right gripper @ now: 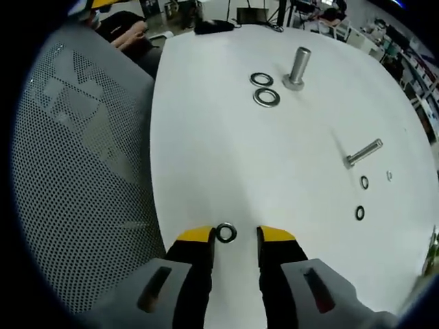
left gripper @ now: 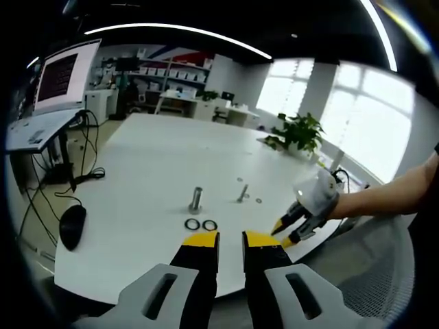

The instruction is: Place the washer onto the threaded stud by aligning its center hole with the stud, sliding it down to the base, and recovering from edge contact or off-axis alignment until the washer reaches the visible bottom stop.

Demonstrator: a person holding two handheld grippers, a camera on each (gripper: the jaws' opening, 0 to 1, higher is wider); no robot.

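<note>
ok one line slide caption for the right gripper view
Right gripper open around a washer on the white table, upright stud beyond.

A potted plant [left gripper: 296, 134] stands at the far right edge of the white tabletop [left gripper: 151, 171]. A black mouse [left gripper: 72, 225] hangs off its near left edge, beside a monitor [left gripper: 65, 75]. A grey mesh chair [right gripper: 82, 164] sits left of the tabletop.

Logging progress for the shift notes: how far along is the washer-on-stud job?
Nothing is seated: the upright stud stands bare, two washers lying beside it. In hand: the right claw is open around a single washer near the table edge. Gripping, carrying, aligning and sliding down remain.
</note>
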